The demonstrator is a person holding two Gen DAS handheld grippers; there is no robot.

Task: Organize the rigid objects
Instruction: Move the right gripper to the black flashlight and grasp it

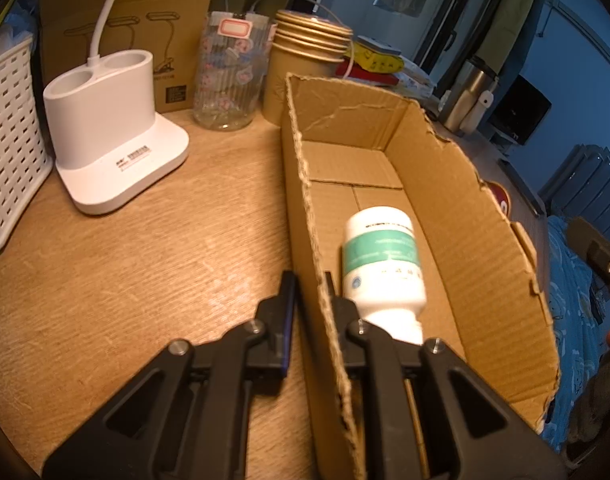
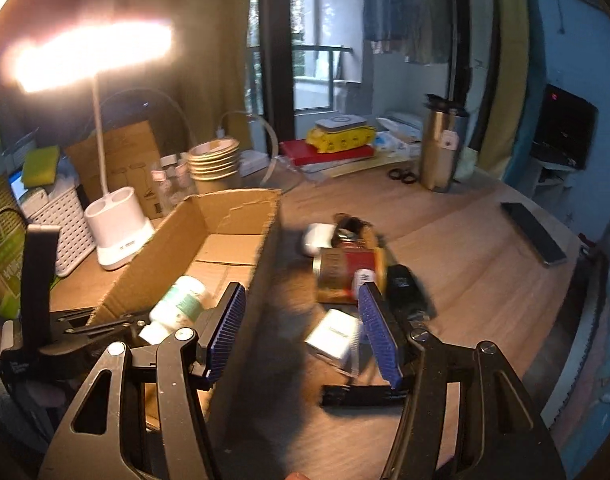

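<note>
Right wrist view showed the bench [image 2: 465, 280], then the cardboard box [image 1: 445, 200] pinched by the left gripper [image 1: 311, 280], jaws clenched on its wall. White bottle [image 1: 381, 264] lay inside. Right gripper [image 2: 301, 332], jaws released, hung over maybe a small white box [image 2: 333, 336]; grabbing it seemed next.

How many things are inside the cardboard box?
1: a white bottle lying on its side near the front of the cardboard box. The rest of the floor looks bare, though the gripper hides the nearest corner.

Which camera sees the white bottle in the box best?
The left wrist view: the white bottle lies close and sharp inside the cardboard box. In the right wrist view it is small, blurred and partly hidden.
</note>
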